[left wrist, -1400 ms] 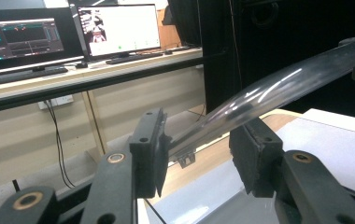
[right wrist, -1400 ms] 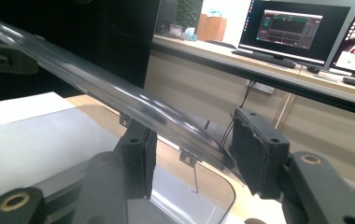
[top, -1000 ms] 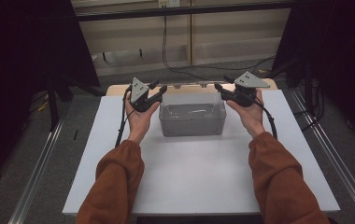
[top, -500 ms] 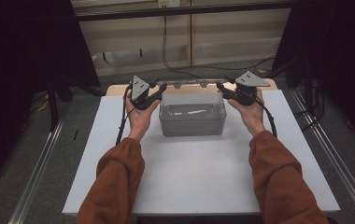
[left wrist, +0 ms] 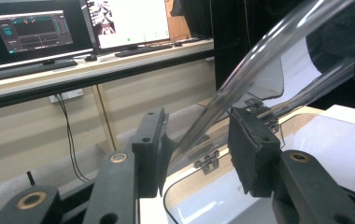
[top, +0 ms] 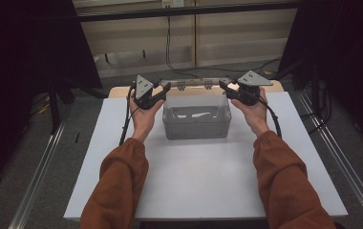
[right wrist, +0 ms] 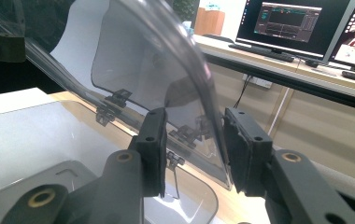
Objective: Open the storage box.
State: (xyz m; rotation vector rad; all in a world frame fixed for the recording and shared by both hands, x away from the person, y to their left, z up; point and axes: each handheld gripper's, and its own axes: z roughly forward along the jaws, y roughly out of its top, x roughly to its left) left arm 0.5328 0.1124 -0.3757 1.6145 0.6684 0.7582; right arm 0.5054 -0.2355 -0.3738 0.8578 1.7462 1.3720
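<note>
A clear plastic box (top: 196,119) stands at the far middle of the white table top (top: 194,186). Its hinged lid (top: 194,83) is swung up toward the back. My left gripper (top: 163,89) is at the lid's left end and my right gripper (top: 223,86) at its right end. In the left gripper view the lid's edge (left wrist: 259,60) runs between the jaws of the left gripper (left wrist: 196,128), which have just been opening, with a gap at one pad. In the right gripper view the lid (right wrist: 143,56) stands between the jaws of the right gripper (right wrist: 194,123), which have just been closing, close to one pad.
A wooden strip (top: 117,91) shows behind the white top. Beyond the table runs a low shelf with cables (top: 170,43). Monitors (left wrist: 31,30) and keyboards sit on a desk past it. Metal rails (top: 41,171) flank the table on both sides.
The lid has swung up from lying over the box to standing raised at the back. Both hands have stayed almost in place at its ends.
</note>
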